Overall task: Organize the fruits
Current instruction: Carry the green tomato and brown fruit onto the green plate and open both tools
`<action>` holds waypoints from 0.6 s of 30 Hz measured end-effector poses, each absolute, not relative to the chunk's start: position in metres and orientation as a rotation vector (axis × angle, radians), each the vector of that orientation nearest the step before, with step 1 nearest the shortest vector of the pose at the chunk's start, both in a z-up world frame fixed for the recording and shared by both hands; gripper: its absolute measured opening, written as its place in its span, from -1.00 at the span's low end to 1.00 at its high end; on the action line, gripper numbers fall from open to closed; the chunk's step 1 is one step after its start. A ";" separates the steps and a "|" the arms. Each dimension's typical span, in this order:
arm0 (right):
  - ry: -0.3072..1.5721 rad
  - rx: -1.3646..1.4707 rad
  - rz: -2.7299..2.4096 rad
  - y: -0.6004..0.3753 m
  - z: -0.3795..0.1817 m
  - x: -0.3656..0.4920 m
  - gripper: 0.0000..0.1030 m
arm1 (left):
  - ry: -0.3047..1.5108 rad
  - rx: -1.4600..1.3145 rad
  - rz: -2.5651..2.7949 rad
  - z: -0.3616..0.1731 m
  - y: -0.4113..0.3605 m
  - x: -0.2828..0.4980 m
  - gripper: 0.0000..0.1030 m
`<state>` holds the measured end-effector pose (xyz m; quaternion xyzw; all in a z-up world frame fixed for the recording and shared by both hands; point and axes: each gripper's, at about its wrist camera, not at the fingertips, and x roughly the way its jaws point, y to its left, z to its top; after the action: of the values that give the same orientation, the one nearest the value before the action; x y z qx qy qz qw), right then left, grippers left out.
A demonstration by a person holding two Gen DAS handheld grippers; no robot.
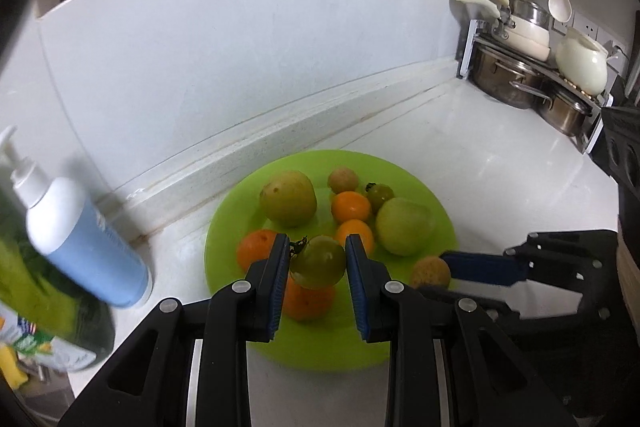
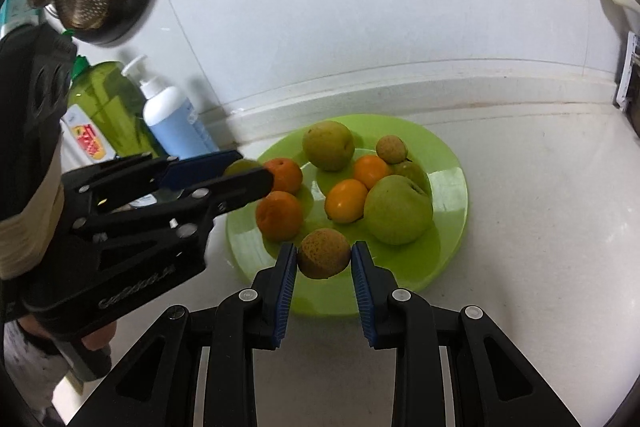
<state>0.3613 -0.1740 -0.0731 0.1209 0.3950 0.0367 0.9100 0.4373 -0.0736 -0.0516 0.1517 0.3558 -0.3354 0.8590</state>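
My left tongs (image 1: 318, 261) are clamped on a green tomato (image 1: 318, 261), my right tongs (image 2: 324, 254) on a small brown speckled fruit (image 2: 323, 253), both above the green plate's (image 2: 452, 183) near edge on the desk (image 2: 540, 227).

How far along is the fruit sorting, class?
Done: several fruits already lie on the green plate. In hand: the left gripper holds a green tomato, and the right gripper a speckled brown fruit, both above the plate. Left: setting these two down.
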 end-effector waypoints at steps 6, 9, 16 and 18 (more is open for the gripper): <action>0.832 0.251 0.040 -0.174 -0.081 0.372 -0.43 | 0.760 0.330 -0.720 -0.062 -0.086 0.449 -0.45; 0.840 0.255 0.031 -0.173 -0.085 0.375 -0.43 | 0.768 0.326 -0.723 -0.066 -0.089 0.453 -0.45; 0.845 0.258 0.030 -0.171 -0.089 0.378 -0.43 | 0.775 0.326 -0.719 -0.071 -0.090 0.456 -0.44; 0.847 0.260 0.032 -0.169 -0.089 0.379 -0.43 | 0.775 0.328 -0.721 -0.070 -0.090 0.456 -0.44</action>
<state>0.3786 -0.1693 -0.0893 0.1258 0.4098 0.0155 0.9033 0.4560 -0.0901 -0.0700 0.1555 0.3681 -0.3424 0.8504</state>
